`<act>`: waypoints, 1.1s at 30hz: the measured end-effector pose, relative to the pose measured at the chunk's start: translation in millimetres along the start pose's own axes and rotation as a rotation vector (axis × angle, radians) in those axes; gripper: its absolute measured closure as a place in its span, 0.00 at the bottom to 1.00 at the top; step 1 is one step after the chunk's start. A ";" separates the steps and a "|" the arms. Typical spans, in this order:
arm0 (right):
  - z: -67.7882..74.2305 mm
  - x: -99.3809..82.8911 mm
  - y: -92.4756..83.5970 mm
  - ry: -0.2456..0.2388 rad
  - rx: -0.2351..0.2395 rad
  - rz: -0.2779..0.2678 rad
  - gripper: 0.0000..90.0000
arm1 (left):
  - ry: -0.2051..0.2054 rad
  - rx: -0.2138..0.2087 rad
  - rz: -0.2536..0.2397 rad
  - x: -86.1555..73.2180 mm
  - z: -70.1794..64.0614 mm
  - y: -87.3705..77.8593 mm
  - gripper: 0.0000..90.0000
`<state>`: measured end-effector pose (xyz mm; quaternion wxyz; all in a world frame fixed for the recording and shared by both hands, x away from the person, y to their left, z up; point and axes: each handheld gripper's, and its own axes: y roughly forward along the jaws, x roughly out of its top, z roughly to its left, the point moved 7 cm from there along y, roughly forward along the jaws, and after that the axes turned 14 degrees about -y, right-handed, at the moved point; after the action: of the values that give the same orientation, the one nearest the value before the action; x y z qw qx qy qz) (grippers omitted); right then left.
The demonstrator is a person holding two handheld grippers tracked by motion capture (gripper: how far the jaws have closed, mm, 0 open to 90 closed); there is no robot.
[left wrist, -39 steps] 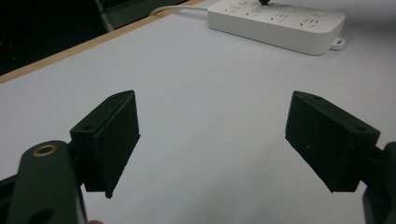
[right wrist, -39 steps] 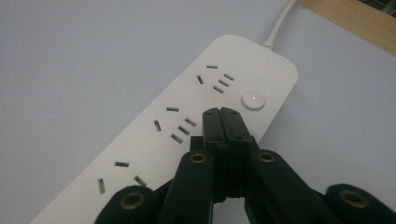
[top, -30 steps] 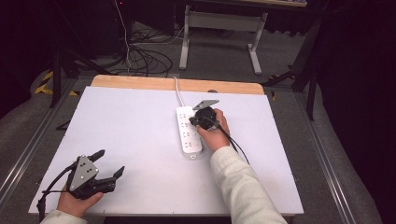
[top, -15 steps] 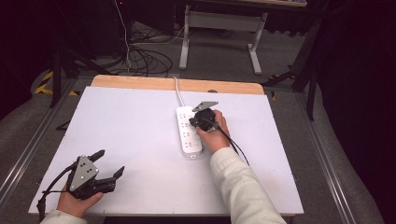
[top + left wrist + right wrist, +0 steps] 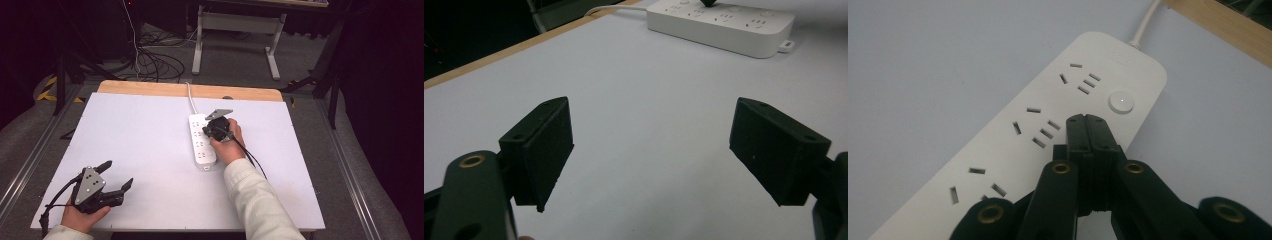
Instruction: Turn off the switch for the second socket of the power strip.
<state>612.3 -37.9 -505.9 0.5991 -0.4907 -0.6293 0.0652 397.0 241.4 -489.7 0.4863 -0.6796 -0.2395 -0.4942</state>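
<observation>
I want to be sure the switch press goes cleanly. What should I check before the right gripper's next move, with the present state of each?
1. Right gripper jaws shut with nothing between them: ok.
2. Its tips aimed at the round button: not ok, they sit just short of it, over the power strip.
3. Tips touching the strip: cannot tell.
4. Button unobstructed: ok.
5. Strip lying flat on the table: ok.
6. Left gripper open and well away from the strip: ok.

the power strip's (image 5: 1048,130) near end runs off the frame's bottom — its cord (image 5: 1146,22) off the top.
</observation>
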 end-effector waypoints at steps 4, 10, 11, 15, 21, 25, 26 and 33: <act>-0.4 -0.6 -0.2 0.017 0.004 -0.002 1.00 | 0.001 0.001 -0.001 0.1 0.0 -0.1 0.20; 0.1 -0.3 -0.1 0.018 0.000 0.004 1.00 | 0.001 0.001 0.000 0.0 -0.1 -0.1 0.20; -0.4 -0.4 0.0 0.025 -0.002 0.003 1.00 | 0.001 0.001 -0.001 0.0 -0.1 -0.2 0.20; -0.2 -0.6 0.2 0.039 -0.002 0.006 1.00 | 0.001 0.001 -0.001 0.0 -0.2 -0.2 0.20; 0.7 -0.1 0.5 0.042 -0.012 0.014 1.00 | 0.004 0.001 -0.001 0.0 -0.2 -0.5 0.20; -0.2 -1.2 0.0 0.028 -0.027 0.026 1.00 | 0.005 0.001 -0.002 0.0 -0.3 -0.4 0.20; -1.1 -1.7 -0.2 0.039 -0.020 0.019 1.00 | 0.006 0.002 -0.001 0.0 -0.3 -0.3 0.20; -0.3 2.1 -2.5 -0.003 -0.018 0.005 1.00 | -0.001 -0.002 0.002 -0.1 -0.3 0.9 0.20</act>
<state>611.6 -37.9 -502.6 0.5938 -0.4974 -0.6294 0.0618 397.6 240.8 -490.2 0.4860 -0.6804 -0.2387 -0.4938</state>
